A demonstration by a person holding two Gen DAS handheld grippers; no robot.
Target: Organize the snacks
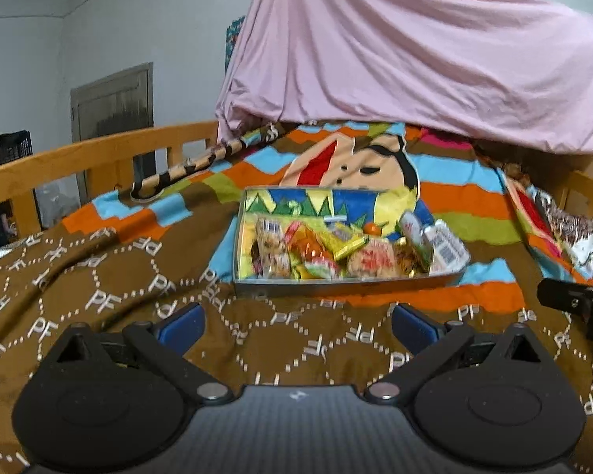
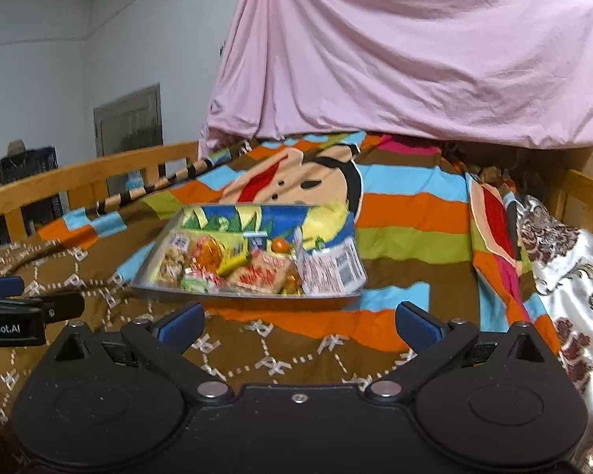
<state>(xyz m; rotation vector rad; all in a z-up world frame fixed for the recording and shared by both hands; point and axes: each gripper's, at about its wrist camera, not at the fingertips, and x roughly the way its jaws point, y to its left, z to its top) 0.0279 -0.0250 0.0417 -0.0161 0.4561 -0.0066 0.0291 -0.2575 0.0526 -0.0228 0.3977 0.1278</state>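
Hovering both grippers, left (image 1: pixel 296 322) and right (image 2: pixel 298 322), wide open and empty before the tray (image 1: pixel 348 281), probably needing a reach into the snacks (image 1: pixel 352 251).

Snack wrappers (image 1: pixel 336 252) blurred, labels unreadable; pink sheet's (image 1: pixel 415 51) cargo hidden.

We identify a home bedroom: a wooden bed rail (image 1: pixel 99 150), a patterned bedspread (image 1: pixel 99 276), a draped pink sheet (image 1: pixel 415 59), and a closed door (image 1: pixel 114 98).
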